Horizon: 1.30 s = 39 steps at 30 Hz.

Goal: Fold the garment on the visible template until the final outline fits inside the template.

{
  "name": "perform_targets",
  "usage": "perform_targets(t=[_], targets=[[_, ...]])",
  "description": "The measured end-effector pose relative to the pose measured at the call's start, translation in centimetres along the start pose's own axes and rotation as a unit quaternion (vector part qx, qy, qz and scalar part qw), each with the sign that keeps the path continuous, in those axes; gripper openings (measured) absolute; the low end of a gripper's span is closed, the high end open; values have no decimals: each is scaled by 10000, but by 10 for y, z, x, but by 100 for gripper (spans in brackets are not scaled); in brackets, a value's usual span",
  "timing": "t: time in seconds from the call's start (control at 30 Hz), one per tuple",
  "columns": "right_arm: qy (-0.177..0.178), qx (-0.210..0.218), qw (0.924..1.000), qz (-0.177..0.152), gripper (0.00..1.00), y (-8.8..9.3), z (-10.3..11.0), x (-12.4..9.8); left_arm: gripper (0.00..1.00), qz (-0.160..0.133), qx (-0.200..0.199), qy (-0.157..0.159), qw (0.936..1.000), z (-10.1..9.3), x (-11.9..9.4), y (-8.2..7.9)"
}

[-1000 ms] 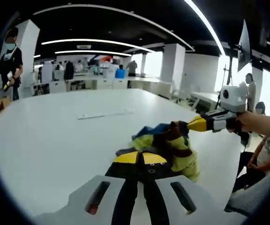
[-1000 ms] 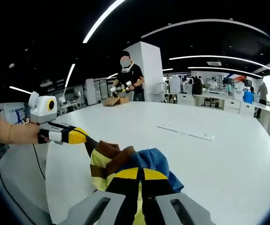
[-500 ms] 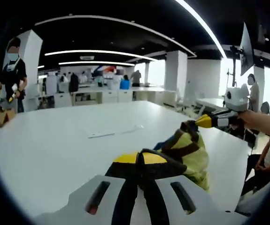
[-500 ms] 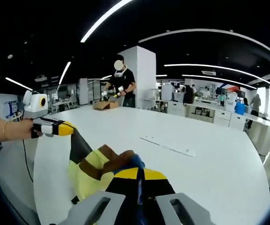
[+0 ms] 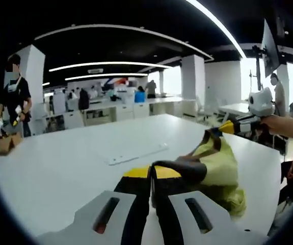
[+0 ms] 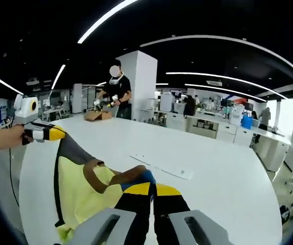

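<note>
garment: yellow cloth top with brown and blue trim (image 6: 82, 191), lifted over the white table's (image 6: 228, 178) near edge | left gripper (image 5: 151, 172) + right gripper (image 6: 151, 190) each pinching an edge | risk: tugging apart slips a pinch, cloth drops off the edge

The garment's (image 6: 87, 191) lower part drops past the table's (image 6: 222, 189) near edge; its gripped hems are hidden between closed jaws.
</note>
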State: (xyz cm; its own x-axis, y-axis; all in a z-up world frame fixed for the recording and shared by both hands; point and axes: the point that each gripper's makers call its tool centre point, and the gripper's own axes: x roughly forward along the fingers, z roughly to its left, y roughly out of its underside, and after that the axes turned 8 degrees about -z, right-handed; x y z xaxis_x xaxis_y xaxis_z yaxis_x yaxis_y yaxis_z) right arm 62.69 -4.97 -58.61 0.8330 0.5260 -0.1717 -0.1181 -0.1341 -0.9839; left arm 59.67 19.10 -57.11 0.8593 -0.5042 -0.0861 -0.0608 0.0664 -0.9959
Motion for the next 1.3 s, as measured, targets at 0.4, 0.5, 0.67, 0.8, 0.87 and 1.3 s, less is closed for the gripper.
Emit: perform_targets(t=[0.4, 0.5, 0.67, 0.8, 0.87, 1.3], targets=[[566, 245, 9981, 87, 0, 14, -30, 39, 0, 180, 96, -348, 9992, 32, 39, 19], [713, 401, 9966, 65, 0, 18, -38, 50, 0, 256, 160, -408, 9987, 38, 52, 26], [891, 508, 9946, 179, 0, 35, -48, 71, 0, 376, 213, -513, 9977, 47, 72, 41], [1080, 661, 9912, 375, 0, 57, -58, 84, 0, 530, 160, -577, 9968, 54, 86, 57], [1148, 748, 9894, 475, 0, 68, -62, 90, 0, 628, 166, -595, 9961, 57, 92, 66], [1313, 1057, 9809, 972, 0, 123, -76, 113, 0, 1139, 86, -644, 9914, 63, 117, 114]])
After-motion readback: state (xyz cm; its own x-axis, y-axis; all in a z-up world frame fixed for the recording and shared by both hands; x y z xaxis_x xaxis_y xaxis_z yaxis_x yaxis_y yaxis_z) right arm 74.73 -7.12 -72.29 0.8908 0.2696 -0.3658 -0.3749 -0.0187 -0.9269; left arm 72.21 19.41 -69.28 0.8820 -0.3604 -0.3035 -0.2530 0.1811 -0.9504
